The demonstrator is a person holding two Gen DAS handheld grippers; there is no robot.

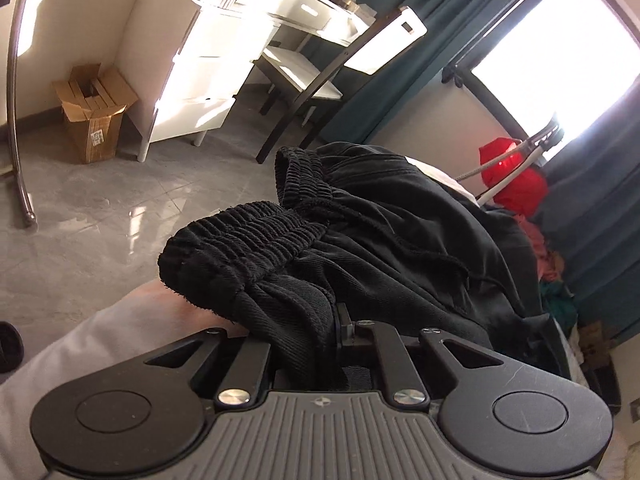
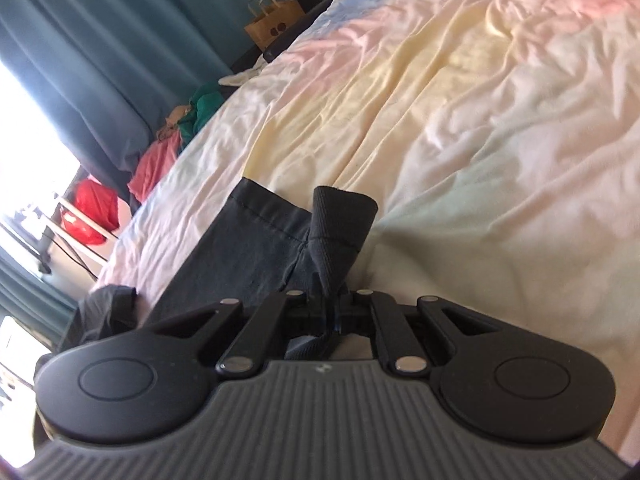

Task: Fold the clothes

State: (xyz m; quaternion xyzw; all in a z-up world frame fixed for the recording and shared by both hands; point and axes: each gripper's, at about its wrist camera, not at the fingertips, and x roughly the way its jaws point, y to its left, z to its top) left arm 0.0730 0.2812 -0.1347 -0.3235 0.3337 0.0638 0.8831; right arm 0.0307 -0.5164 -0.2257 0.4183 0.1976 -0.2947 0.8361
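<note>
A pair of black trousers (image 1: 400, 232) with a ribbed elastic waistband (image 1: 248, 236) lies bunched on the bed edge. My left gripper (image 1: 340, 320) is shut on the fabric just below the waistband; its fingers are mostly buried in cloth. In the right wrist view my right gripper (image 2: 332, 300) is shut on a ribbed cuff (image 2: 340, 220) of the same dark garment, whose leg (image 2: 248, 256) lies flat on the pastel bedsheet (image 2: 480, 140) to the left.
Grey tiled floor (image 1: 100, 208), a cardboard box (image 1: 94, 112), a white dresser (image 1: 200, 80) and a chair (image 1: 320, 80) stand beyond the bed. Coloured clothes (image 2: 160, 160) pile at the bed's far edge, by teal curtains (image 2: 100, 60). A paper bag (image 2: 274, 26) stands behind.
</note>
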